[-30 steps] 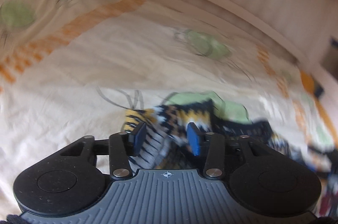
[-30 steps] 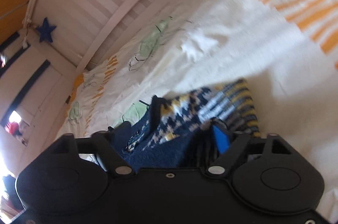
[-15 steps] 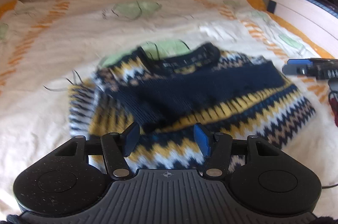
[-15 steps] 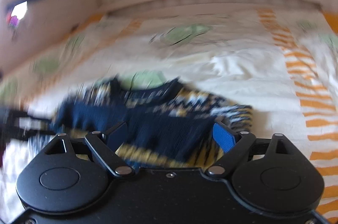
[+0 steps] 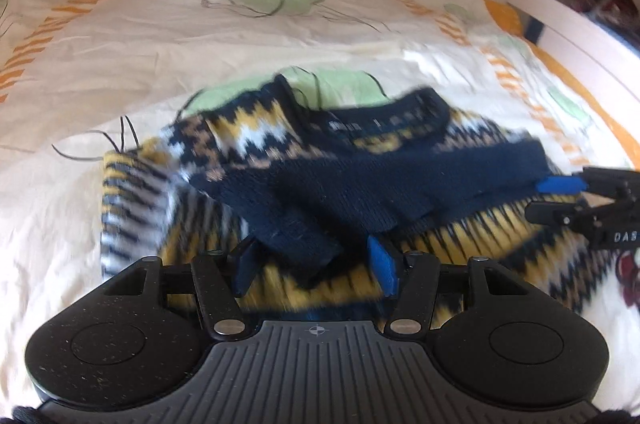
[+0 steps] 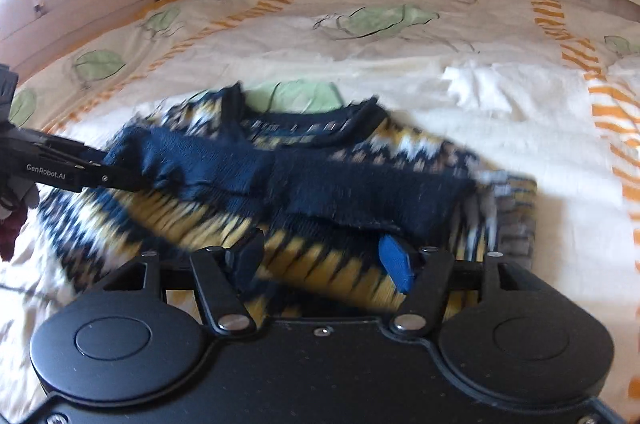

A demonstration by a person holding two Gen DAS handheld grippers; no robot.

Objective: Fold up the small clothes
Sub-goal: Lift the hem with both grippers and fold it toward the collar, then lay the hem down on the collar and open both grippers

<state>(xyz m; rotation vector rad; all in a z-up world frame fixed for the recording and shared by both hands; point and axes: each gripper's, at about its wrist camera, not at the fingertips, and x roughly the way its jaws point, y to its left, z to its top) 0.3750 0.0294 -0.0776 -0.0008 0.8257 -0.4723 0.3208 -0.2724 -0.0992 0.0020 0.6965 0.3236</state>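
- Plainly, the sweater [image 5: 360, 183] is seen lying across the middle of the bedsheet [image 5: 200, 35], its long axis running left to right, with the neckline toward the top of the frame.
- Both navy sleeves [image 6: 360, 187] are crossed over the patterned body, directly ahead of both sets of jaws.
- The left gripper [image 5: 316, 268] is held parted and empty just above the lower hem; a sleeve end lies between its fingers but is not pinched.
- The right gripper [image 6: 324, 260] is likewise spread and grasps nothing, over the yellow-striped hem.
- Neither is judged nearer; the hem lies just ahead of each.
- "GenRobot.AI" is read on the left gripper's arm at the right view's left edge; "DAS" is partly read at the left view's right edge.
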